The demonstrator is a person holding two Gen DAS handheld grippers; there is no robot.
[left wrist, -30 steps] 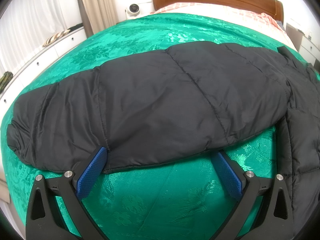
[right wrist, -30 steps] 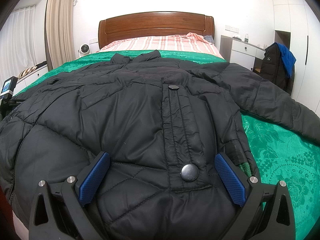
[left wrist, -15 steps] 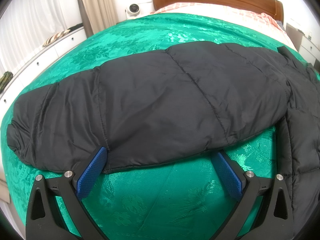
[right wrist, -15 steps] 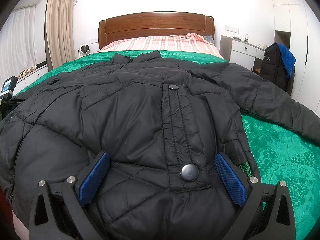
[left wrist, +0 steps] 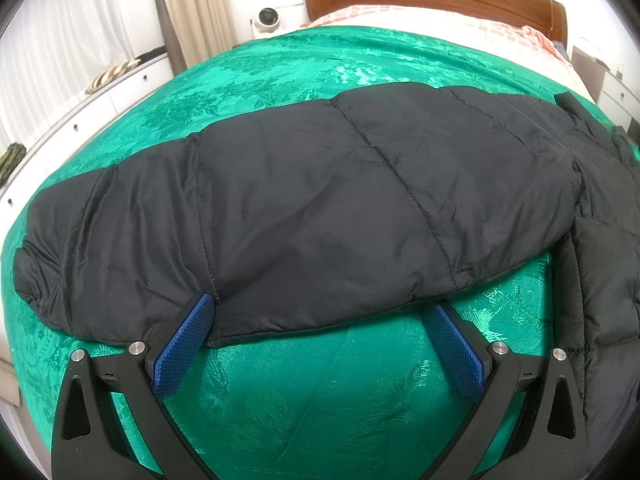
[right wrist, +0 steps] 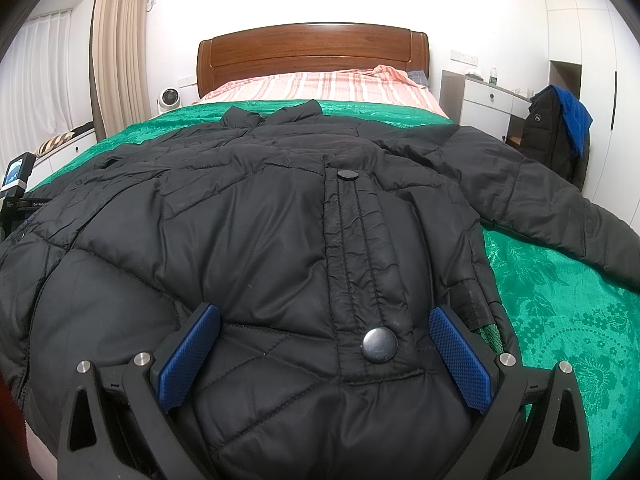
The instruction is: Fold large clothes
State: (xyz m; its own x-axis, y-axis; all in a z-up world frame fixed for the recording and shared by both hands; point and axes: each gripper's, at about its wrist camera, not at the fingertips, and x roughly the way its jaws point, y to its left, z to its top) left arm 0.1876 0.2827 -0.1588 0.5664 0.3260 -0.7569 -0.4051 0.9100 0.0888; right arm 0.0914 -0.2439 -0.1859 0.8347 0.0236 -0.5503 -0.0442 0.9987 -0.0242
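My left gripper [left wrist: 320, 316], wide, frames only the black quilted jacket's sleeve [left wrist: 312, 216]; my right gripper [right wrist: 324, 320], wide, shows its snap-buttoned front [right wrist: 280, 240]. Nothing has shifted since before.

Both tools look alike. Left hand-held gripper [left wrist: 322, 322]: 2 matte black fingers w/ triangular cut-outs near the base, each finger carrying a blue pad [left wrist: 182, 346] w/ fine knurled texture on its inner face. 2 round silver screws [left wrist: 137, 347] per finger, just behind the pad. Right hand-held gripper [right wrist: 324, 334]: same black frame, same triangular cut-outs, blue textured pads [right wrist: 460, 362], silver screw heads [right wrist: 507, 359] outboard of each pad. No markings legible on either frame. No cables visible on either.
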